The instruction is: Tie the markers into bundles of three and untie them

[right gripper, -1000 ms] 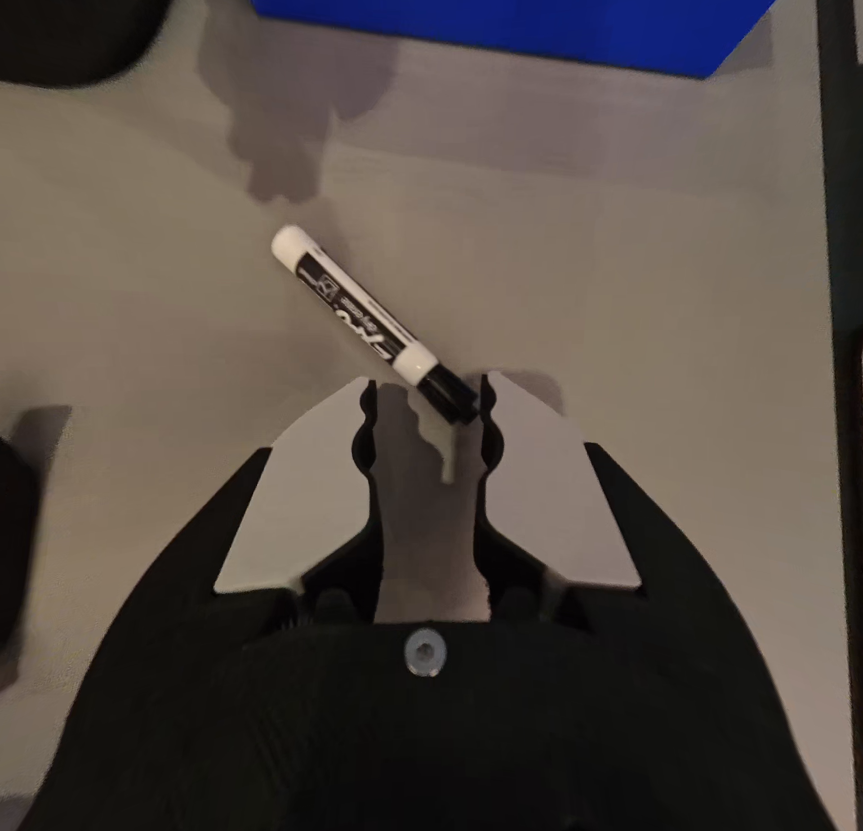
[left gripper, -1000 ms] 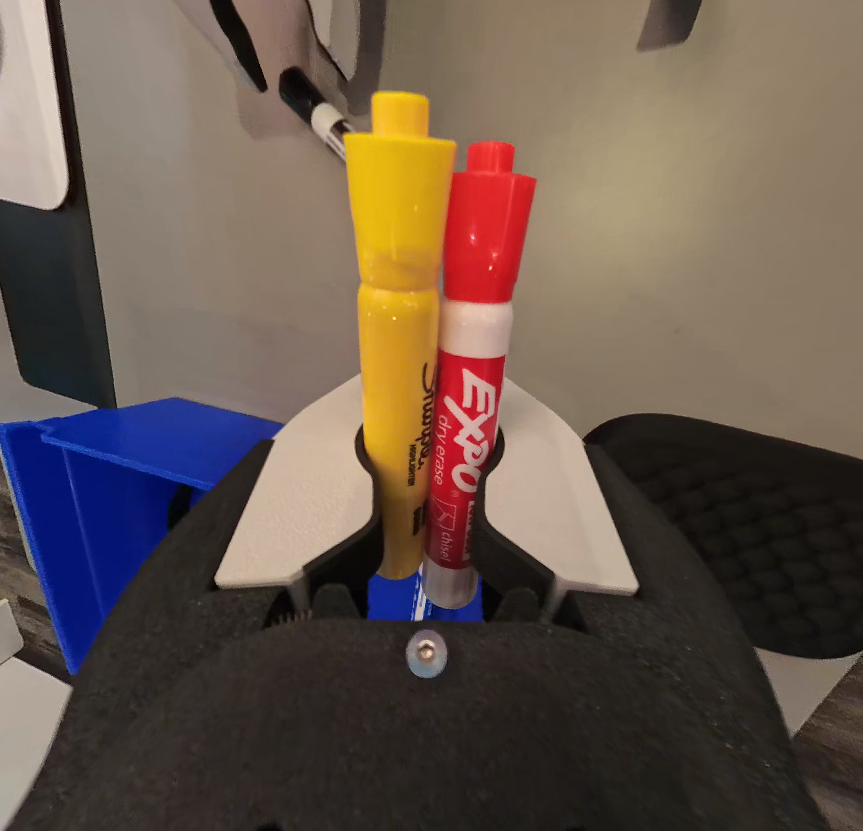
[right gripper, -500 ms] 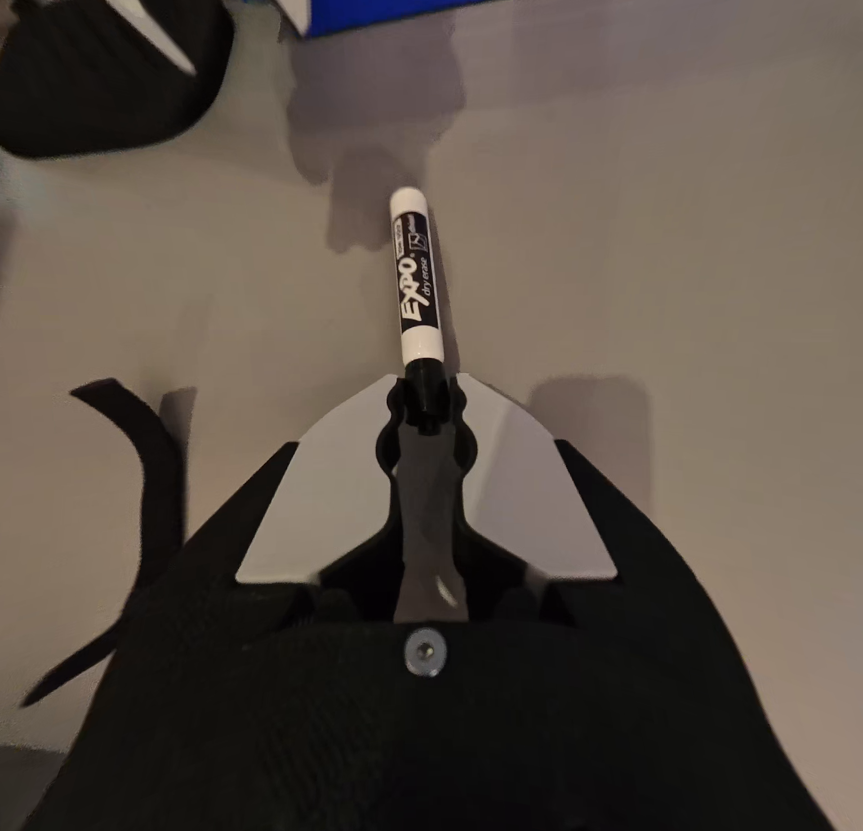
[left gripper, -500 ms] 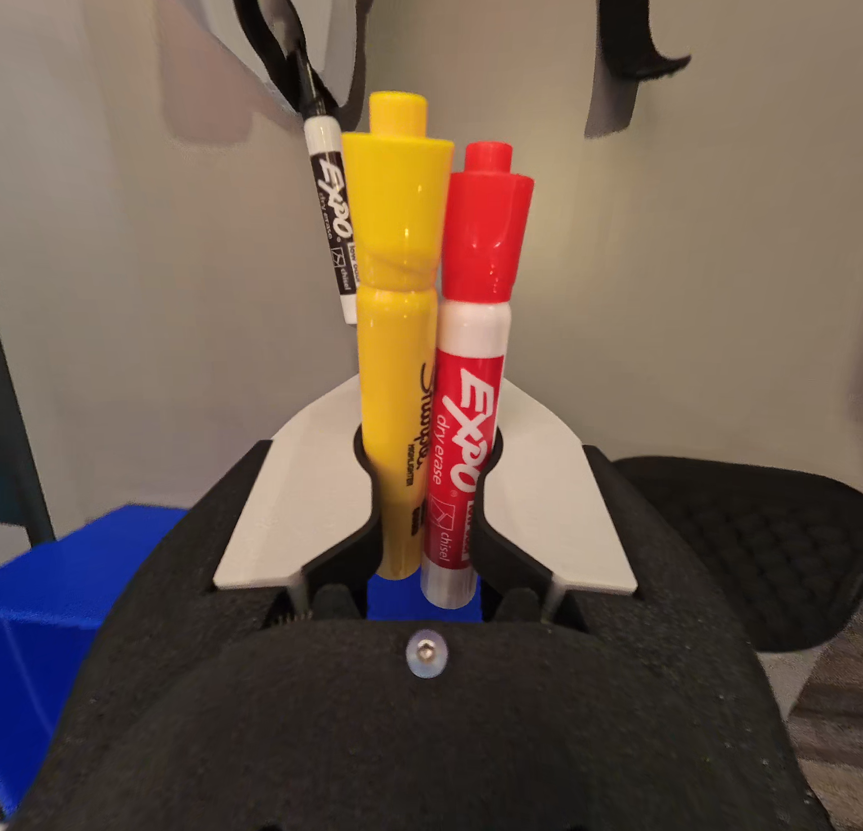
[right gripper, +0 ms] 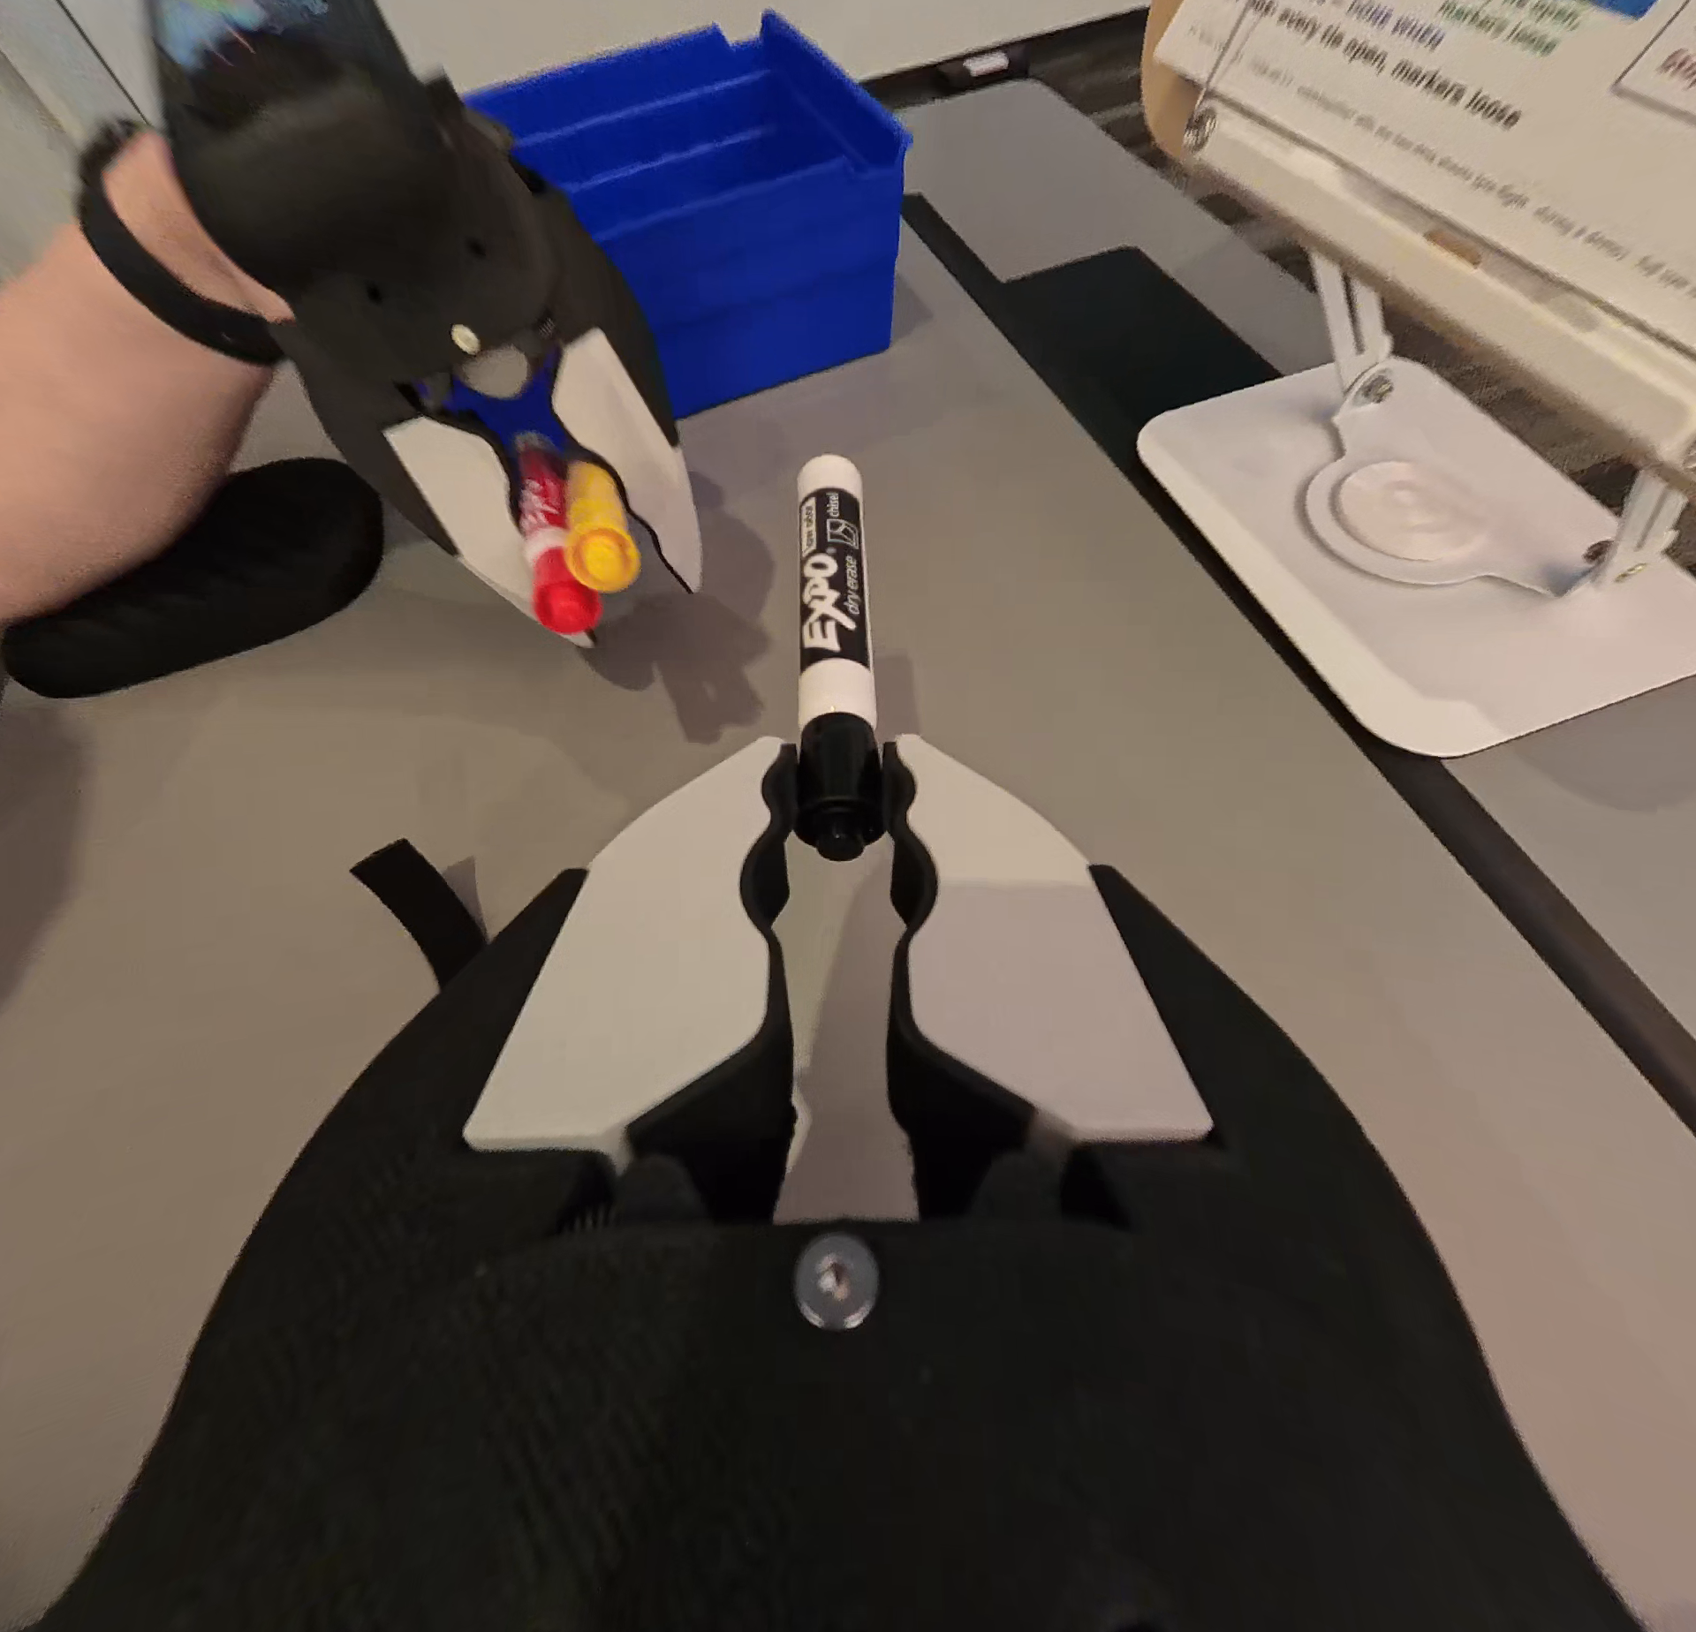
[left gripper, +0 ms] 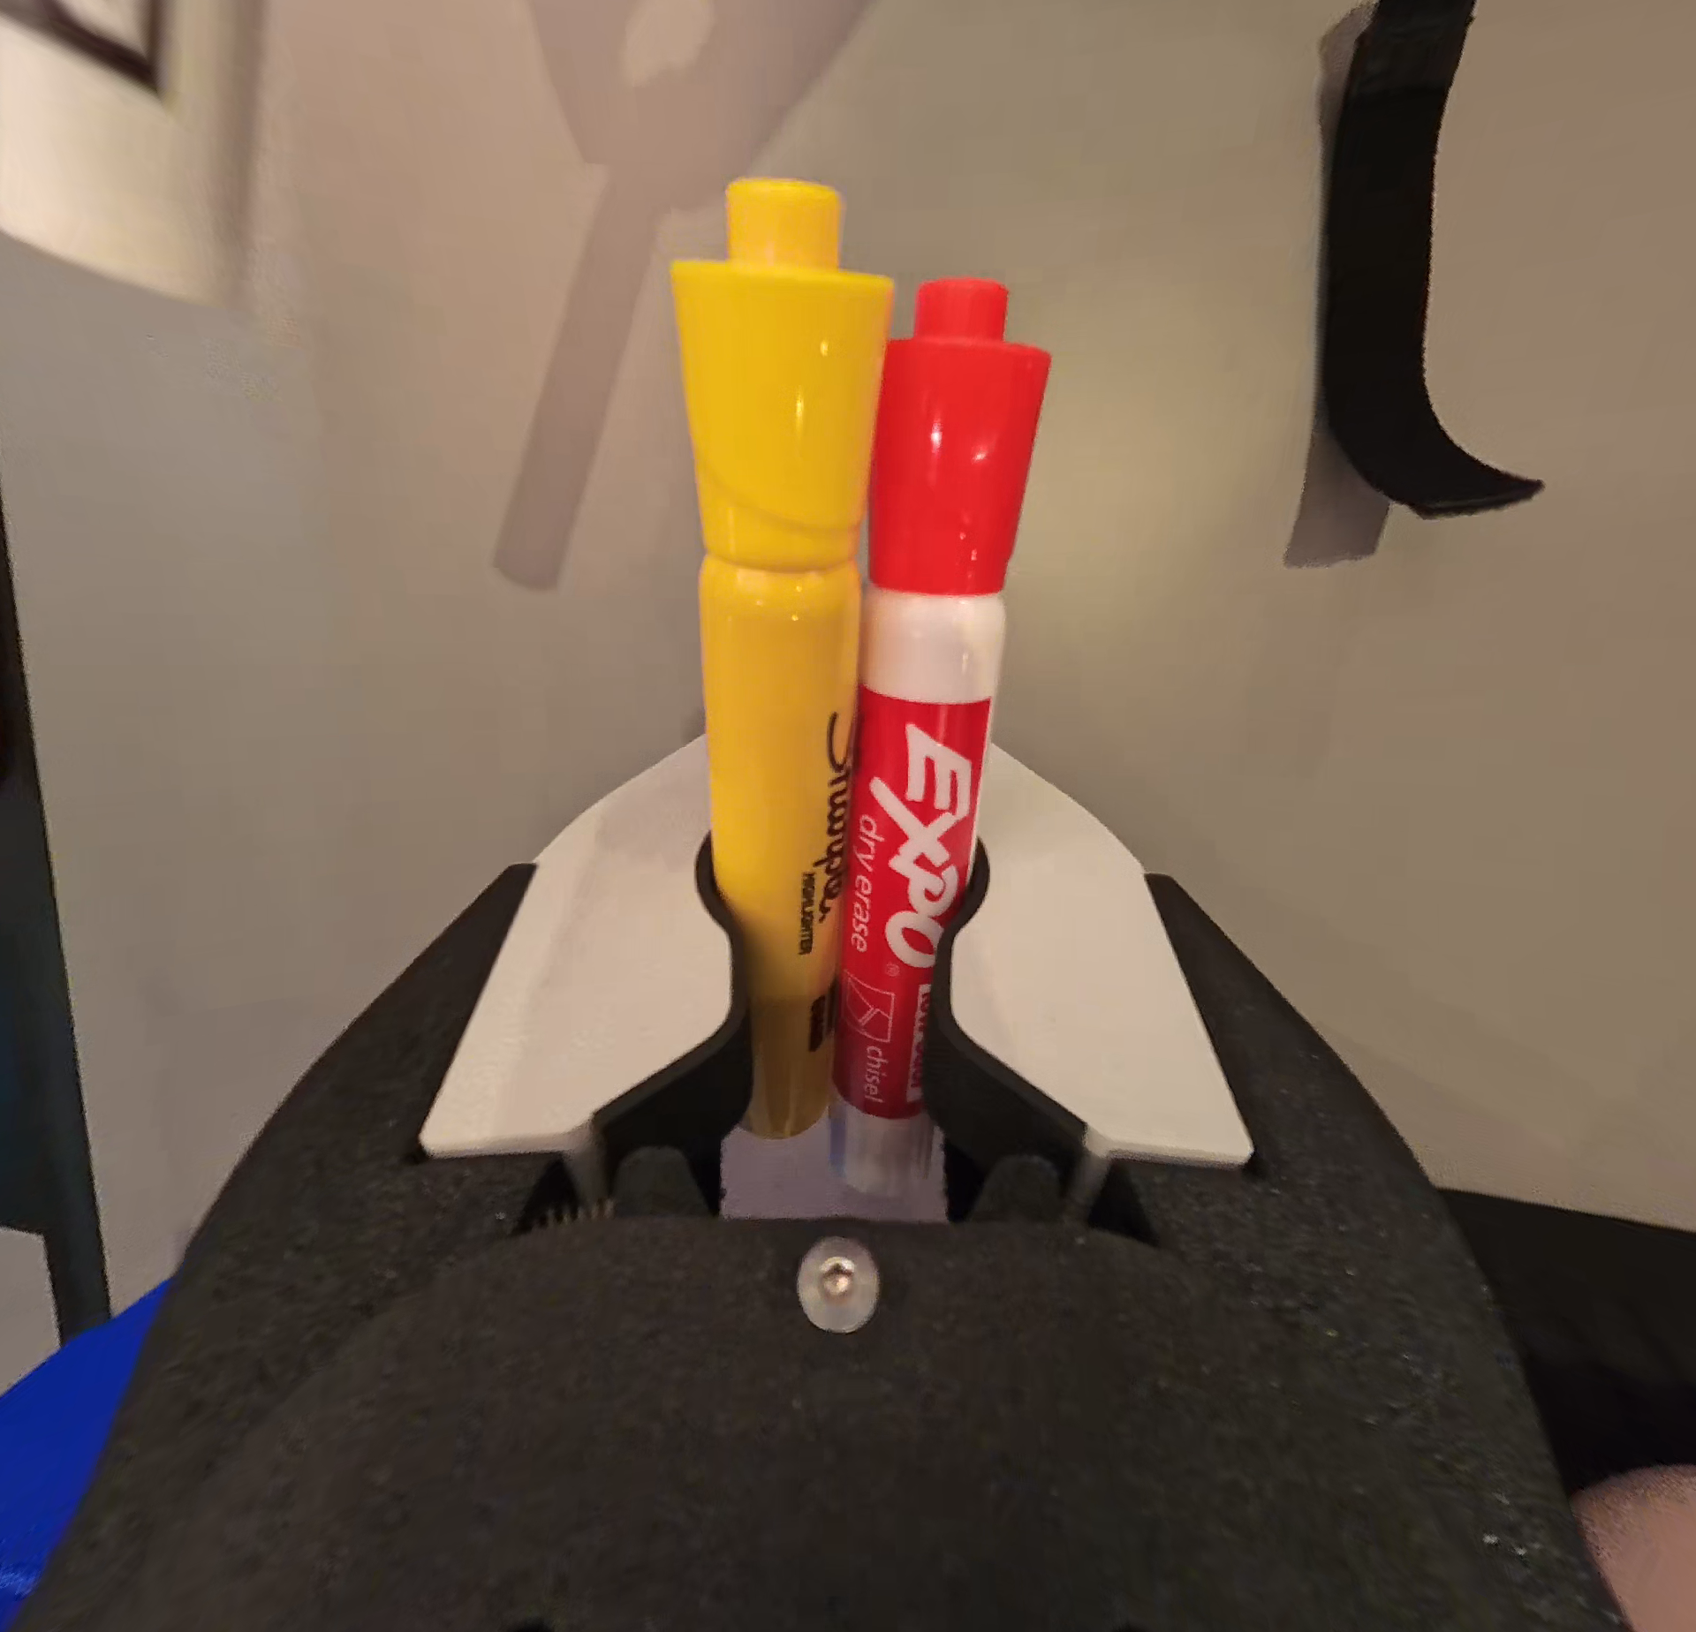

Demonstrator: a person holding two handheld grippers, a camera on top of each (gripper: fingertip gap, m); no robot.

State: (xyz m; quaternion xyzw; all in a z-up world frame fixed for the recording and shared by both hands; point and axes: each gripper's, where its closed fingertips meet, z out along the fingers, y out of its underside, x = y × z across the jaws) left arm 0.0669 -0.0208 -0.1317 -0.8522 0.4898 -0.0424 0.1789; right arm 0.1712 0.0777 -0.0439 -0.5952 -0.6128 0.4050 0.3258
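Note:
My left gripper (left gripper: 840,817) is shut on a yellow highlighter (left gripper: 780,634) and a red marker (left gripper: 936,670), held side by side with caps pointing away. It also shows in the right wrist view (right gripper: 624,569) at upper left, with the yellow highlighter (right gripper: 598,537) and red marker (right gripper: 555,579) in it. My right gripper (right gripper: 837,753) is shut on the black cap of a black-and-white marker (right gripper: 831,597), which sticks out forward above the grey table (right gripper: 1055,634). A black strap (left gripper: 1377,267) lies on the table at upper right in the left wrist view; a strap end (right gripper: 418,909) also shows in the right wrist view.
A blue bin (right gripper: 734,184) stands at the back behind the left gripper. A black pad (right gripper: 193,569) lies under a person's forearm (right gripper: 83,450) at left. A white stand (right gripper: 1395,560) holding a printed sheet is at the right. The tips of one gripper are about 15 centimetres away from the tips of the other. It is some 12 centimetres from my left tips to the black strap (left gripper: 1377,267).
My right gripper lifted the black-and-white marker off the table and tilted up toward the bin. The marker has left the left wrist view. My left gripper kept its hold and shifted slightly.

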